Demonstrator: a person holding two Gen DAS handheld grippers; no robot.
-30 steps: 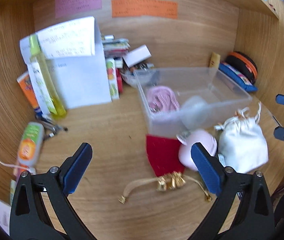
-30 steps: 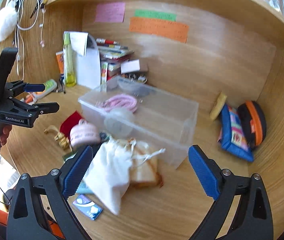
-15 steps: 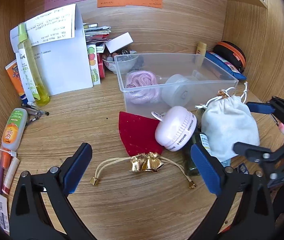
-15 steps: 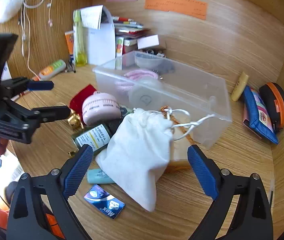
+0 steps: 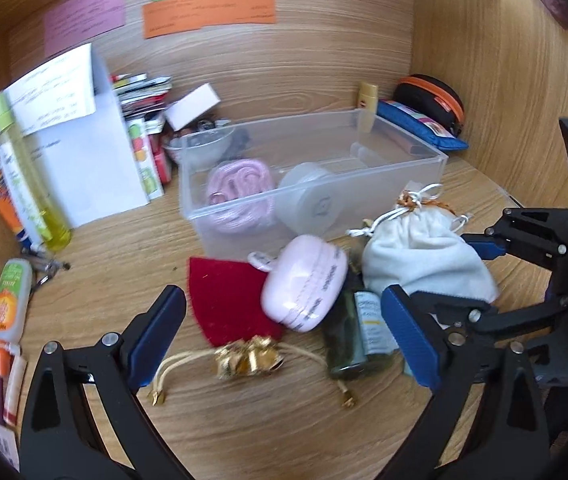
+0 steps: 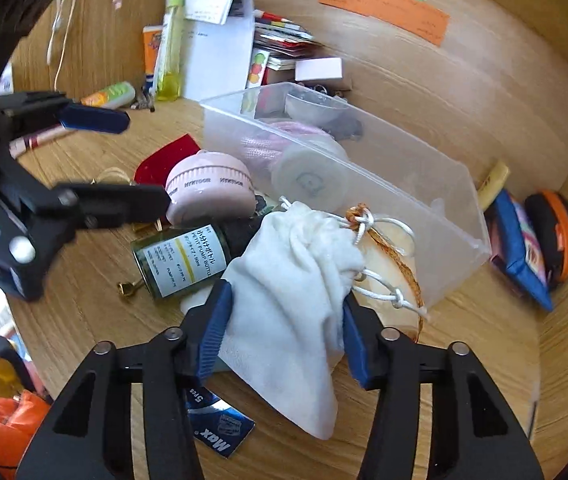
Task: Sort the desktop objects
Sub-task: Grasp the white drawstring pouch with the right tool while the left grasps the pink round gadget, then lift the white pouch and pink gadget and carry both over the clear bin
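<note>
- The right tool (image 6: 284,316) was clamped on the white drawstring pouch (image 6: 296,280), which lay on the worktop (image 5: 123,264) just near of the clear plastic box (image 5: 364,148).
- The left tool (image 5: 284,336) stood with fingers apart, holding nothing, above the red velvet pouch (image 5: 223,300) and pink round case (image 5: 304,284).
- A dark green bottle (image 6: 183,260) lay left of the white pouch.

The white pouch (image 6: 296,292) hides most of the tan pouch (image 6: 394,256) beneath.

Two handheld grippers, left gripper (image 5: 284,332) and right gripper (image 6: 284,328), share matte black triangular-cutout arms, silver round screw heads and ribbed blue pads (image 5: 412,340) lining each finger.
</note>
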